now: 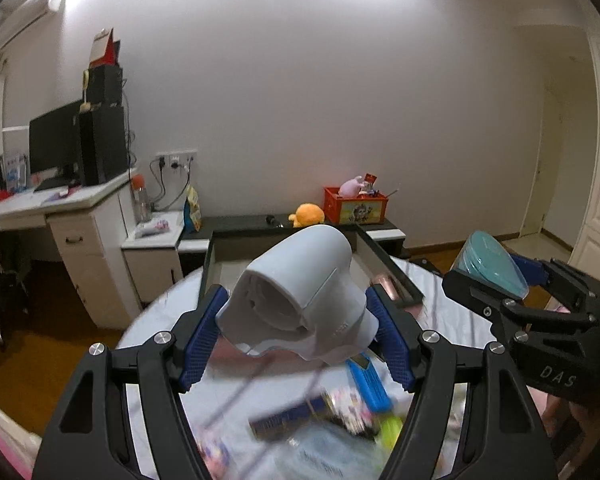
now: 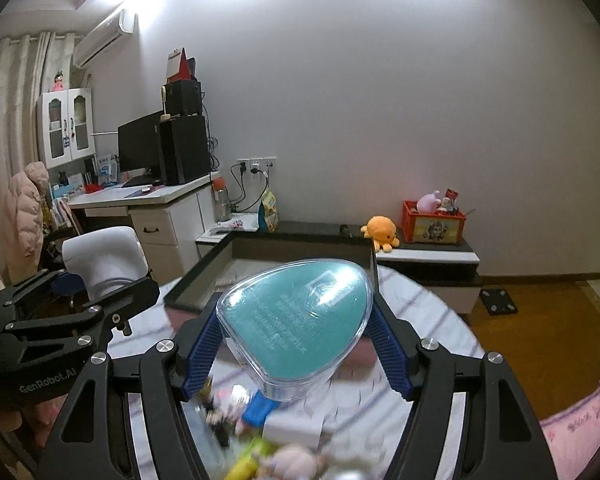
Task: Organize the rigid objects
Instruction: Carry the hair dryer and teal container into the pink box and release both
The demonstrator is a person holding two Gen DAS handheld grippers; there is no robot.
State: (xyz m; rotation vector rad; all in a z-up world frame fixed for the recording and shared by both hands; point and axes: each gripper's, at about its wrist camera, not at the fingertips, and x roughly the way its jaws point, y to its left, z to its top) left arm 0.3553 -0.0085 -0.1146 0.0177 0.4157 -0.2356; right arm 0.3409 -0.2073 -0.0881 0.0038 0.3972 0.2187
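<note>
My left gripper (image 1: pixel 298 320) is shut on a white hair dryer (image 1: pixel 300 296) and holds it above the round table (image 1: pixel 164 312). My right gripper (image 2: pixel 296 328) is shut on a teal egg-shaped case with a clear shell (image 2: pixel 296 320), also held above the table. In the left wrist view the right gripper (image 1: pixel 496 280) and the teal case (image 1: pixel 488 266) show at the right. In the right wrist view the left gripper (image 2: pixel 80 296) and the hair dryer (image 2: pixel 104 256) show at the left. A dark open box (image 2: pixel 276 248) stands at the table's far side, just beyond both held things.
Blurred small items lie on the table below the grippers, among them a blue flat object (image 1: pixel 368 384) and a white box (image 2: pixel 296 428). Beyond the table are a low cabinet with an orange plush (image 2: pixel 380 232) and a red toy crate (image 2: pixel 434 224), and a desk (image 2: pixel 148 196) at the left.
</note>
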